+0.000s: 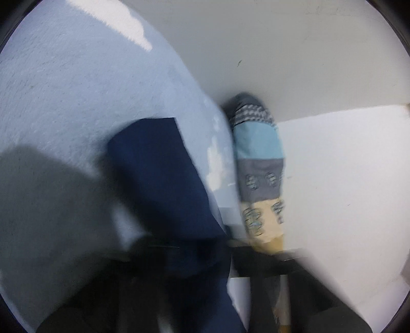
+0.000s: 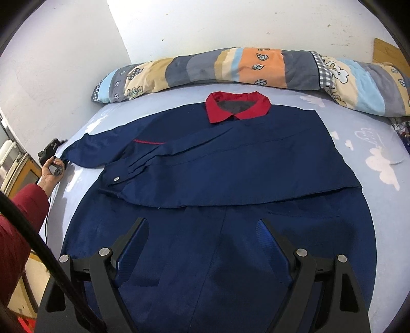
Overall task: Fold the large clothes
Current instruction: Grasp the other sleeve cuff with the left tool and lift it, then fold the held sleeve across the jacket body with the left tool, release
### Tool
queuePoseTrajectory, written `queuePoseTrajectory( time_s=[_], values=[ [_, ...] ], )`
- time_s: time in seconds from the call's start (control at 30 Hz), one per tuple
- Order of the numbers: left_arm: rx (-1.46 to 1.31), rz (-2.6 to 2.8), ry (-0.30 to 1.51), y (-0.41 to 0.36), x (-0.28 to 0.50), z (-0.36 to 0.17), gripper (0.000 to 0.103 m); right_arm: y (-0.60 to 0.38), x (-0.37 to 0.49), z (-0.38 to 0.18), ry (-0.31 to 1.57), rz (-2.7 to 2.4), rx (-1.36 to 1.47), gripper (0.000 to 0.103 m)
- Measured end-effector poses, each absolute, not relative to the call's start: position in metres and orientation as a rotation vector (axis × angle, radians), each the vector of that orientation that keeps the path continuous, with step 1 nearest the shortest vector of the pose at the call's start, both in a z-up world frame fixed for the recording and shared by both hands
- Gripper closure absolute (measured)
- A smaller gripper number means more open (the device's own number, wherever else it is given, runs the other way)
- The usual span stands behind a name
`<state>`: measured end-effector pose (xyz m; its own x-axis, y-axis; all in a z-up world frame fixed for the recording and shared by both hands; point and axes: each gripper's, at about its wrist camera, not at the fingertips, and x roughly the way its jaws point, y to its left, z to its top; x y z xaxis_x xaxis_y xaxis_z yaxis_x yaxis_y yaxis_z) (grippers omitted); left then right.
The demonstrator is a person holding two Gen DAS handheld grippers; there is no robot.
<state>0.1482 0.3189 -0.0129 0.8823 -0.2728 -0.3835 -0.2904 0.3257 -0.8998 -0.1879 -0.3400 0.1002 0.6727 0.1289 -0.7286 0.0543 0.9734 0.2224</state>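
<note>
Two grippers, two diff states. Right gripper (image 2: 202,230) has jaws spread wide, nothing between them, hovering just over the lower part of the navy jacket (image 2: 230,164); can't tell if the tips touch the cloth. Left gripper (image 2: 52,151) sits at the far end of the sleeve (image 2: 102,151), held in a hand (image 2: 50,174) w/ a red sleeved arm (image 2: 20,217) behind it. Its jaws are closed on the sleeve cuff, seen close up in the left wrist view as a dark blue flap (image 1: 159,179) running down into the blurred black jaws.

Jacket lies flat on the bed (image 2: 371,143), front up, red collar (image 2: 237,106) pointing away toward the wall (image 2: 230,23) and the patterned quilt roll (image 2: 230,69). Long axis runs collar to hem, i.e. from far to near in the right wrist view. One sleeve stretches out sideways to the bed edge; a 2nd cuff w/ a snap (image 2: 116,179) lies folded across the chest.

Right wrist view gives the whole garment, collar, both grippers. Left wrist view is motion-blurred, shows only the cuff, pale blue sheet (image 1: 77,89), the quilt end (image 1: 258,164) and white wall (image 1: 282,38)
</note>
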Motion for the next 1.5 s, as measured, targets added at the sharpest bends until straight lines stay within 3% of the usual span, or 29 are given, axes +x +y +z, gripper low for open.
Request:
queuePoseTrajectory(
  time_s=[0.2,0.47,0.77,0.97,1.17,1.47,1.5],
  values=[
    [-1.105,-0.022,0.518,0.310,0.131,0.032,0.099,-0.350,-0.193,0.110,0.799,0.012,0.254,0.014],
    [-0.879,-0.193,0.528,0.230,0.109,0.150,0.099,-0.377,-0.212,0.127,0.745,-0.066,0.281,0.014],
    [-0.680,-0.475,0.509,0.046,0.076,0.306,0.099,-0.417,-0.259,0.166,0.589,-0.140,0.341,0.014],
    [-0.551,-0.660,0.545,-0.106,0.038,0.352,0.097,-0.442,-0.289,0.185,0.505,-0.182,0.388,0.014],
    [-0.424,-0.773,0.677,-0.257,0.007,0.298,0.095,-0.457,-0.314,0.200,0.441,-0.192,0.410,0.014],
    [-0.158,-0.747,0.975,-0.416,-0.056,0.092,0.087,-0.468,-0.329,0.207,0.409,-0.211,0.419,0.014],
    [-0.092,-0.720,1.013,-0.424,-0.060,0.066,0.080,-0.469,-0.329,0.208,0.411,-0.208,0.417,0.014]
  ],
)
